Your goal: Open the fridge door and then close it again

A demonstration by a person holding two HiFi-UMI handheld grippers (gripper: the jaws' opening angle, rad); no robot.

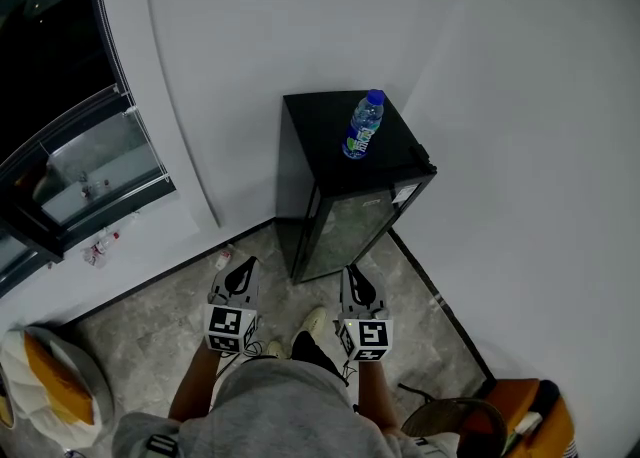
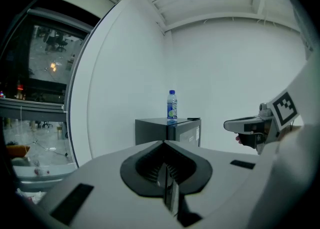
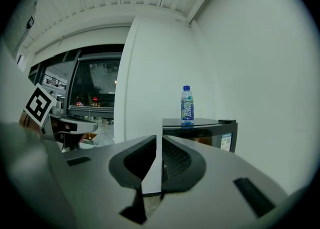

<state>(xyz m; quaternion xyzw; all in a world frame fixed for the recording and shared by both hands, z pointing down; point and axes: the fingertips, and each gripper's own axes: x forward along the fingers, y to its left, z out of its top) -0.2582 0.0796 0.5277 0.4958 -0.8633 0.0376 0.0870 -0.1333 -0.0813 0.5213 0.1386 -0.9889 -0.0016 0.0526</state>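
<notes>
A small black fridge [image 1: 345, 221] stands in the corner of two white walls, its glass door shut, with a blue-capped water bottle [image 1: 364, 126] upright on top. My left gripper [image 1: 240, 270] and right gripper [image 1: 358, 276] hover side by side over the floor in front of it, both pointing at the fridge and touching nothing. In the left gripper view the jaws of my left gripper [image 2: 163, 145] are pressed together and empty, with the fridge [image 2: 170, 130] and bottle [image 2: 172, 105] ahead. In the right gripper view my right gripper [image 3: 159, 142] shows a narrow gap with nothing in it.
A dark window with a sill [image 1: 90, 176] fills the left wall. An orange and white object [image 1: 45, 376] lies at the lower left, and a chair with an orange bag [image 1: 525, 416] stands at the lower right. The person's shoes [image 1: 300, 341] are on the grey marble floor.
</notes>
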